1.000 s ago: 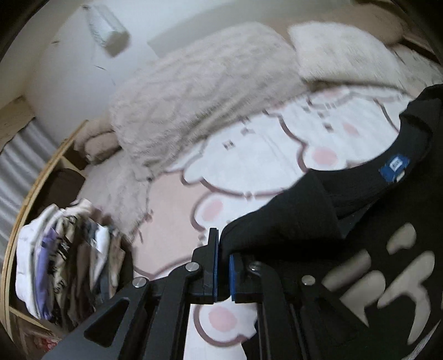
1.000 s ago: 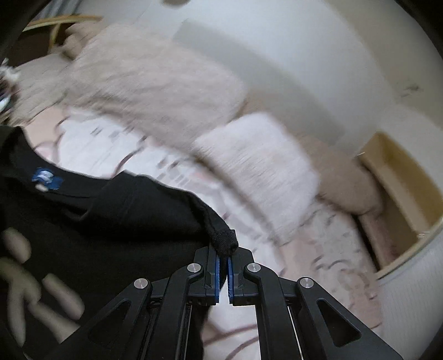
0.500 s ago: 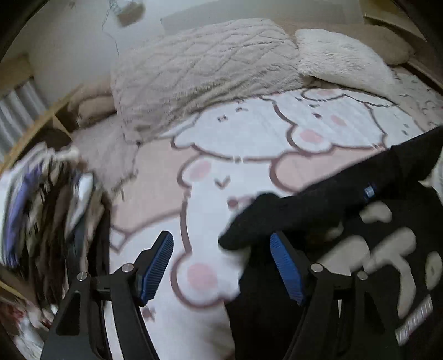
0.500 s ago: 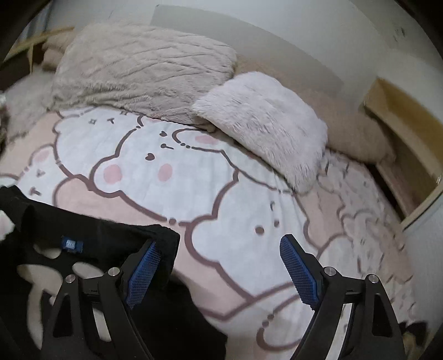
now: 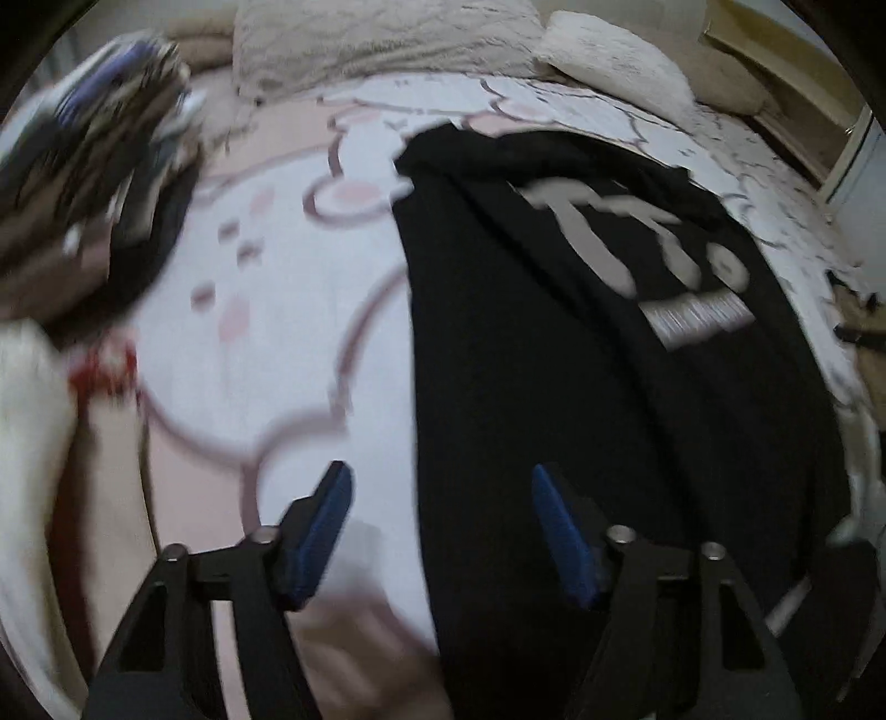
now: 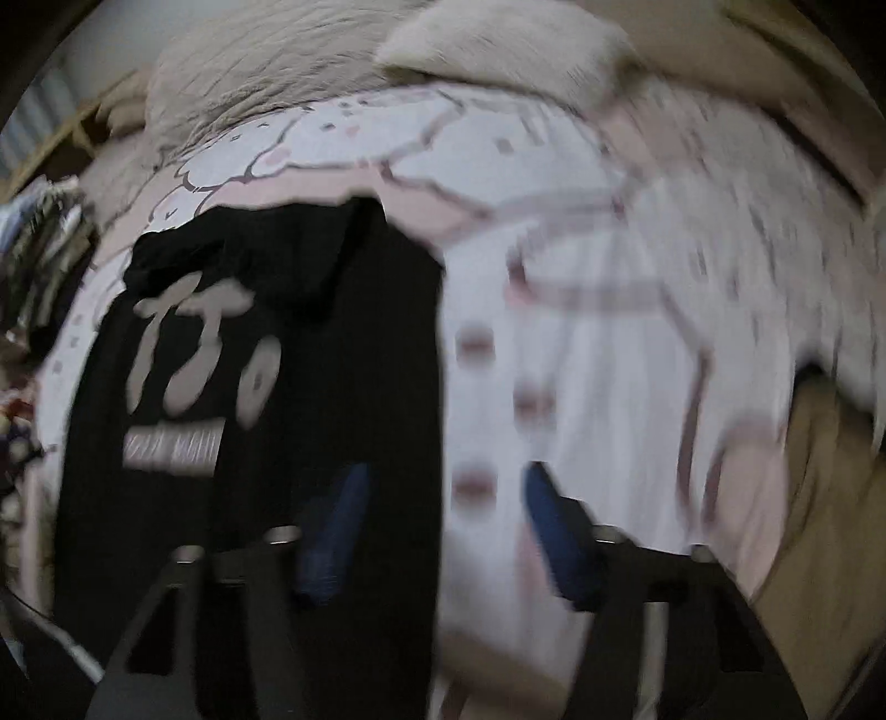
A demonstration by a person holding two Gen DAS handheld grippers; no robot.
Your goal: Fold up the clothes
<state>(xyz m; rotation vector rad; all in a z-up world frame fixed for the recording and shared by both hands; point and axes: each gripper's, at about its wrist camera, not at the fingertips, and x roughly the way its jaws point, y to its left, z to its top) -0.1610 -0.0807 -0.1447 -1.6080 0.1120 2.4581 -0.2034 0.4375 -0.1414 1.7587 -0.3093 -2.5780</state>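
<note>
A black T-shirt with a pale printed design lies spread on the bed, its sleeves folded in at the far end. It also shows in the right wrist view. My left gripper is open and empty, straddling the shirt's left edge near its lower part. My right gripper is open and empty, straddling the shirt's right edge. Both views are motion-blurred.
The bed has a pink and white bear-print sheet. A pile of mixed clothes lies at the left. A quilted blanket and a fluffy pillow lie at the far end. A wooden bed frame runs along the right.
Both grippers let go of the shirt's sleeve tips, opened wide, and pulled back toward the shirt's near end. The shirt now lies flat with sleeves folded in.
</note>
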